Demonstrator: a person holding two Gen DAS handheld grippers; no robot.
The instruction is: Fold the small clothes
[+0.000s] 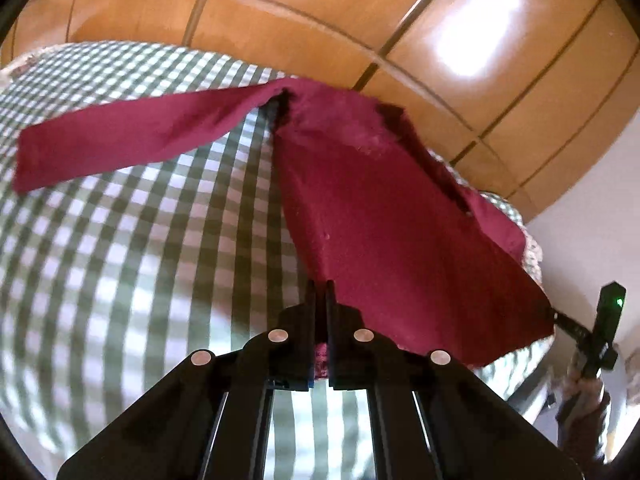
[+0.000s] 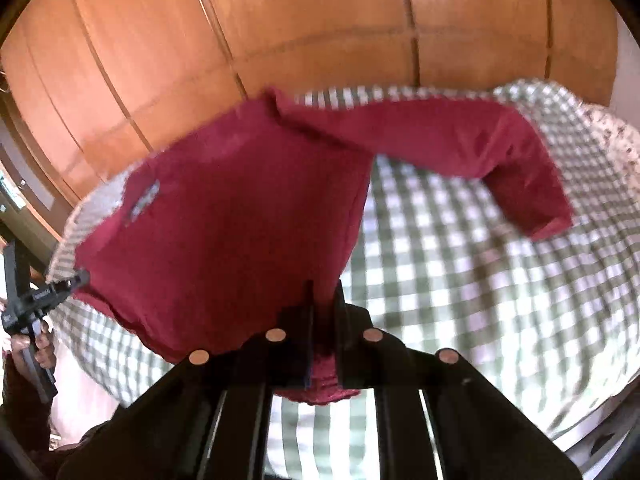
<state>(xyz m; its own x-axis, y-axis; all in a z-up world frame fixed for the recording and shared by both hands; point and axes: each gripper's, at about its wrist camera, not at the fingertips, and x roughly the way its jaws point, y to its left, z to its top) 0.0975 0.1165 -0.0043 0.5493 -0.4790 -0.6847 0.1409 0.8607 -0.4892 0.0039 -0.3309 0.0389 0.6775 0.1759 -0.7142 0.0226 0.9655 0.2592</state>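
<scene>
A dark red long-sleeved top (image 1: 380, 208) is held up at its hem over a bed, its upper part trailing on the cover. My left gripper (image 1: 320, 292) is shut on one hem corner, with cloth bunched between the fingers. The right gripper (image 1: 554, 314) pinches the other hem corner at the far right of that view. In the right wrist view my right gripper (image 2: 324, 292) is shut on the red top (image 2: 224, 220), and the left gripper (image 2: 82, 278) grips the hem at the left. One sleeve (image 1: 120, 140) lies stretched out to the left; the other sleeve (image 2: 460, 136) bends on the cover.
The bed has a green and white checked cover (image 1: 132, 260) with a flowered pillow (image 2: 612, 136) at one end. A wooden wardrobe (image 1: 320, 20) stands close behind the bed. A person's hand (image 2: 36, 348) holds the left tool's handle.
</scene>
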